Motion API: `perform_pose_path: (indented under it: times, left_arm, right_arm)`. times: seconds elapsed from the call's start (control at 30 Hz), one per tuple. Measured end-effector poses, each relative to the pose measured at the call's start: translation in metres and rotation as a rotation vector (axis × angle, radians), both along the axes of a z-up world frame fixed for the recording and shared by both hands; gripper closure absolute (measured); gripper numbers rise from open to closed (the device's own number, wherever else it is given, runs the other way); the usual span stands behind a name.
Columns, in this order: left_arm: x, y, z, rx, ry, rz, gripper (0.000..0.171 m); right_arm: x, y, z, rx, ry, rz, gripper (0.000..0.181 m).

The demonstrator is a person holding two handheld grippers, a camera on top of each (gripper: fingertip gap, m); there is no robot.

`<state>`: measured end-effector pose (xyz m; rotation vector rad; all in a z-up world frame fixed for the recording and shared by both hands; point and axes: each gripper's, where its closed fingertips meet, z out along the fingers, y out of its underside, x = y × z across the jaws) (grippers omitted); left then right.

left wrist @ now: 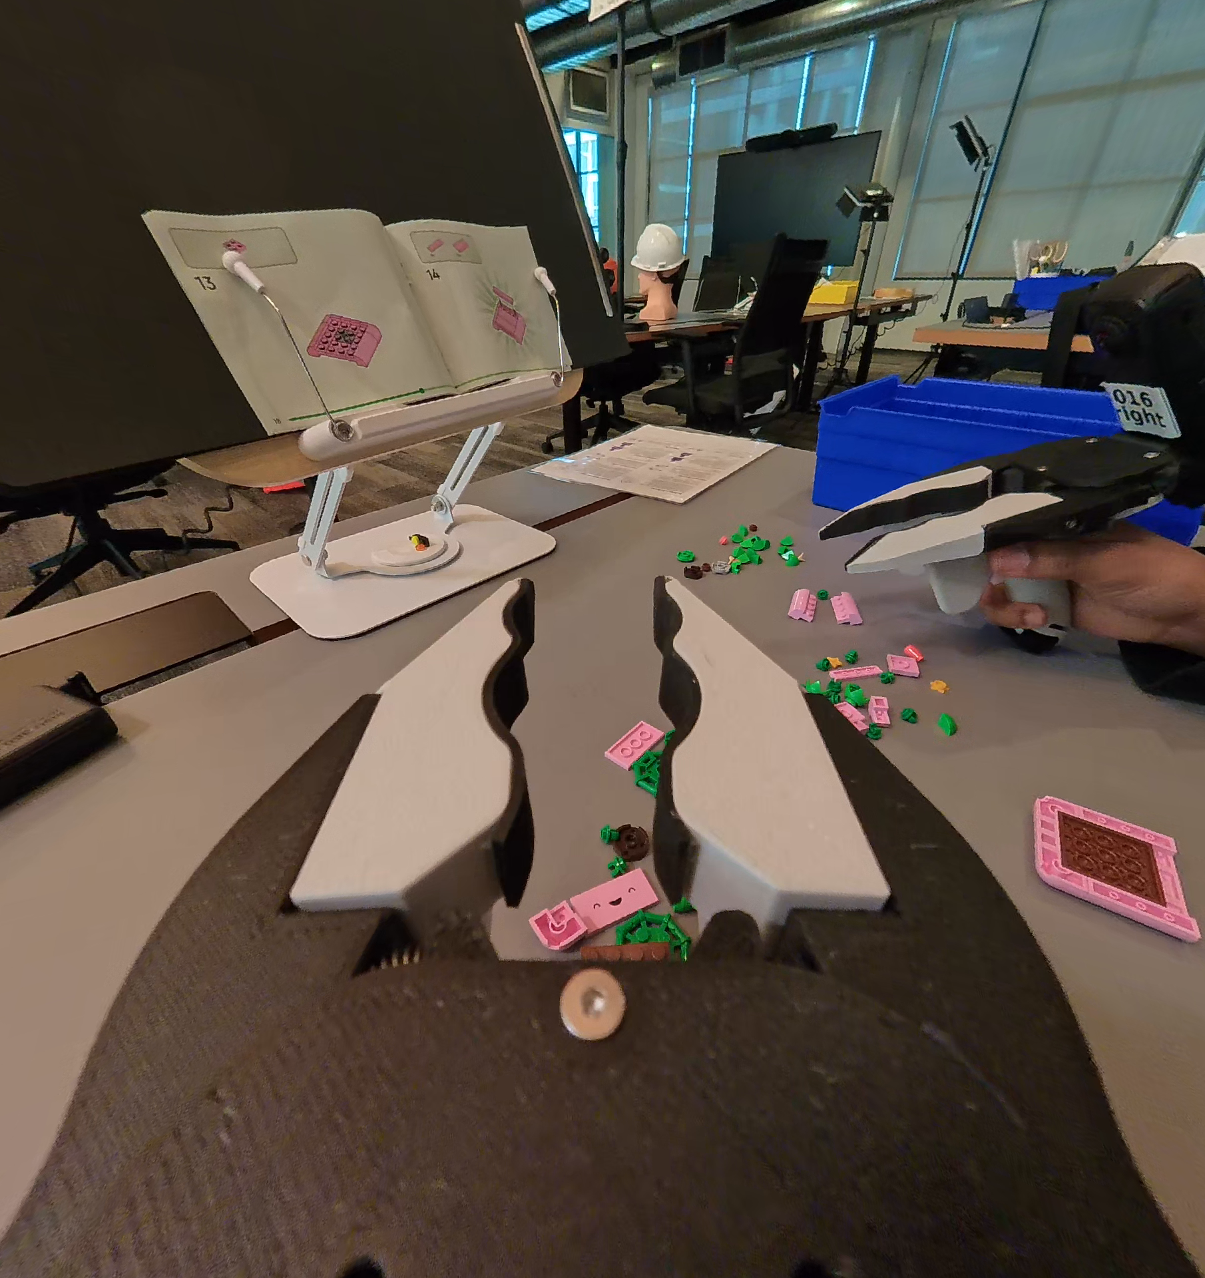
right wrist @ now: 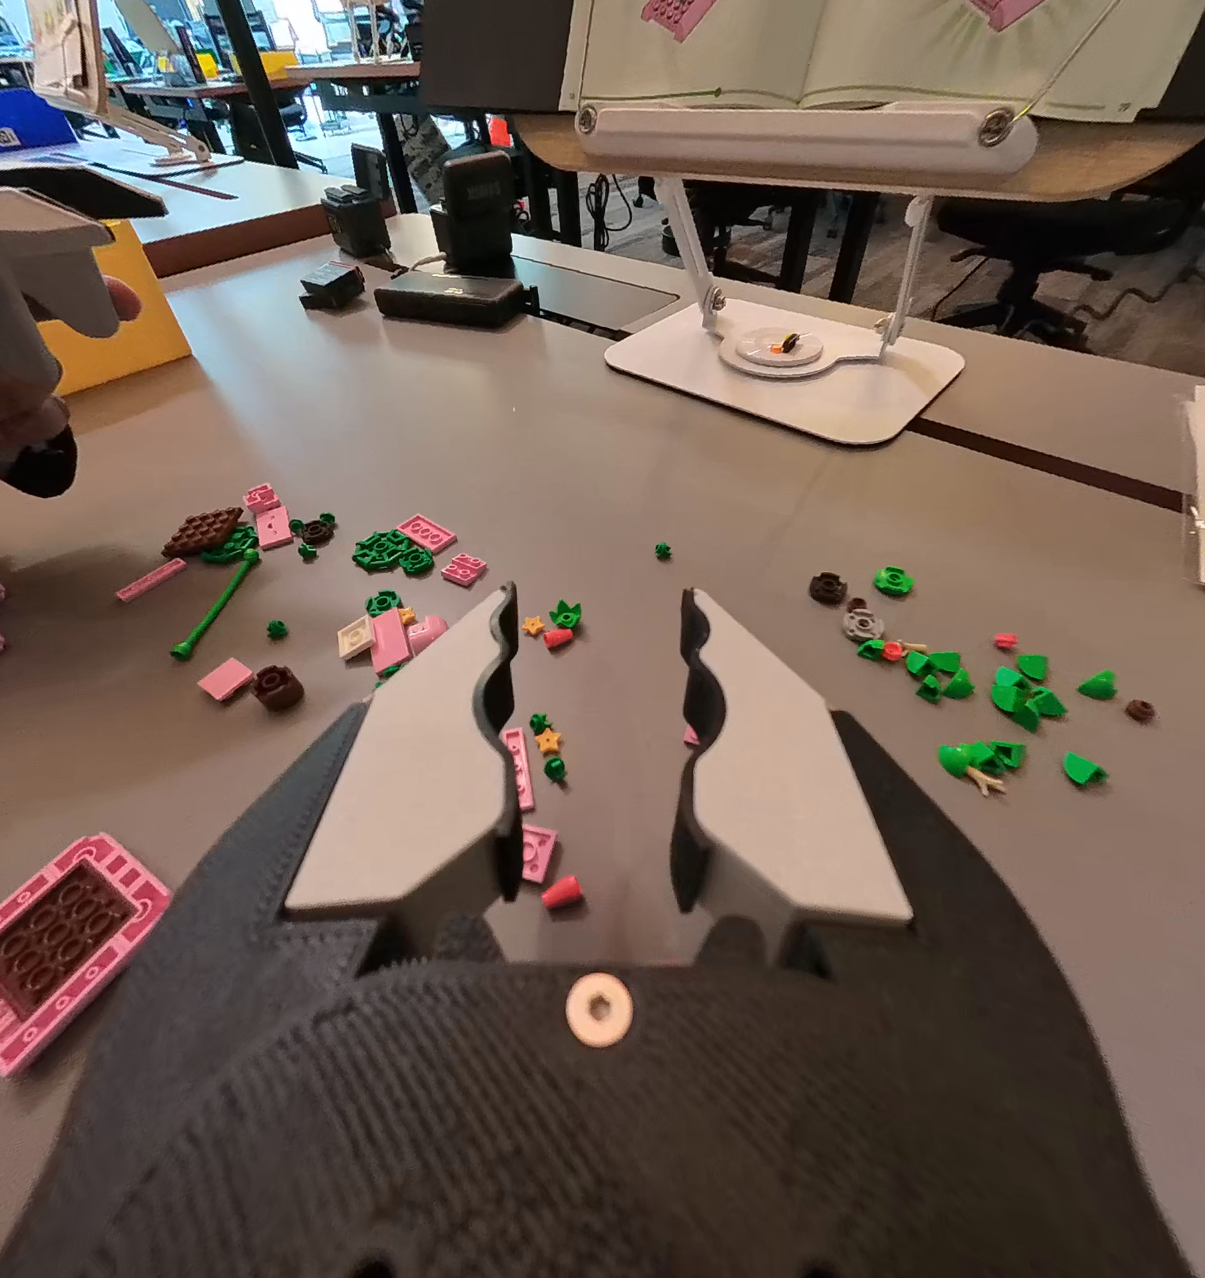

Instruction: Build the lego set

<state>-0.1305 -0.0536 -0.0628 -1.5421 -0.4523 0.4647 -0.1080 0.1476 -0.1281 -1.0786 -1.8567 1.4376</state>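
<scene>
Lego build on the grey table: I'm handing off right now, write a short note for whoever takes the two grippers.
Left gripper: open, empty, above loose pieces including a pink smiley tile.
Right gripper: open, empty, over small pink plates and a red cone.
Done: pink frame with brown plate inside is assembled, lying upside down on the table.
Instruction booklet is open on the white stand.
Left: green leaf pieces, brown rounds, green stem and pink tiles lie unsorted and unattached.
</scene>
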Motion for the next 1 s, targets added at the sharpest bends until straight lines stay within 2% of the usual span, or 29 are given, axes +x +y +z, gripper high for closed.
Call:
perform_pose_path:
  times: [1.0]
  left_arm:
    - [0.0007, 0.0027, -0.004, -0.018, -0.007, -0.005, 0.138]
  right_arm:
    - [0.0009, -0.0025, -0.0012, 0.035, 0.012, 0.001, 0.138]
